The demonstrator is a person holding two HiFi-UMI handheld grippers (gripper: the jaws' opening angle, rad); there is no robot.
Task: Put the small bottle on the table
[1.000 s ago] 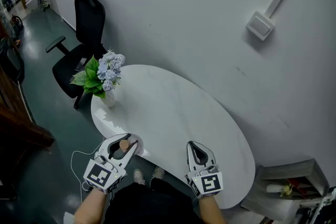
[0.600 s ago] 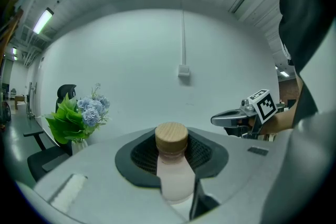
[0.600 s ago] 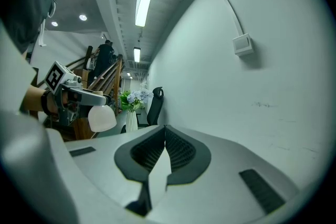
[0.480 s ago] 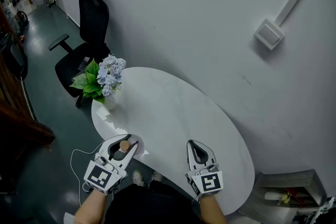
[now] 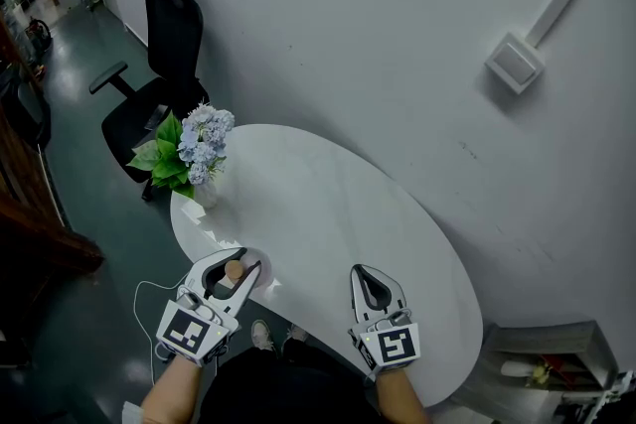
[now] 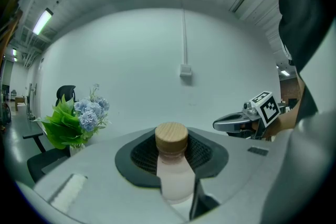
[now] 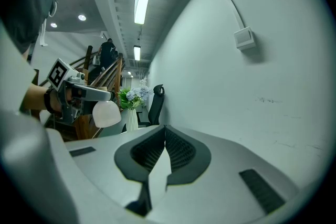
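1. The person's left forearm comes in at 7 o'clock of the head view. It holds the left gripper roughly level, with its jaws pointing toward 1 o'clock over the near edge of the white table.
2. The right forearm comes in at 5 o'clock. The right gripper lies level and points toward 12 o'clock over the table's near rim, well apart from the left one.
3. The left jaws pinch the small bottle, one pad on each side just under its wooden cap. The bottle stands upright with its cap on top.
4. In the right gripper view the bottle's pale body hangs below the left jaws at 9 o'clock. Whether it touches the table cannot be told.
5. The right jaws are pressed together at their tips, with nothing between them.
6. A vase of flowers stands at the table's 10 o'clock end.
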